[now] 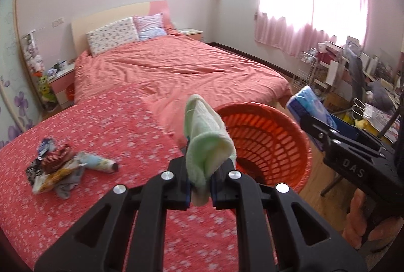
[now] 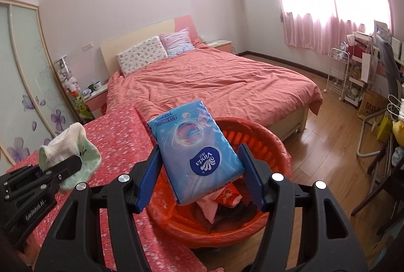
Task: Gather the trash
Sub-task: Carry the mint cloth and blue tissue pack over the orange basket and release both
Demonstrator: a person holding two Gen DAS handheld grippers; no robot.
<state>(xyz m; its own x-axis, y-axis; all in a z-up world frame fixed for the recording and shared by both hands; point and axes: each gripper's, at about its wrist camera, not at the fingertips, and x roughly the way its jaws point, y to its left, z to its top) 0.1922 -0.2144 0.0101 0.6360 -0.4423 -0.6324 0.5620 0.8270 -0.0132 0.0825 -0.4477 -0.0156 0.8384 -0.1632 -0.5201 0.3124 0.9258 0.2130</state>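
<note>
The right gripper (image 2: 199,178) is clamping a blue tissue pack (image 2: 195,145) across its width, long axis running away toward the bed, directly above the orange basket (image 2: 275,140) at lower centre. The left gripper (image 1: 200,186), jaws pinched shut on a pale green sock (image 1: 207,143), is sitting just left of the basket rim (image 1: 306,145). Remaining trash pile (image 1: 58,166) is lying lower left on the patterned cover (image 1: 113,120); open floor is showing right.
</note>
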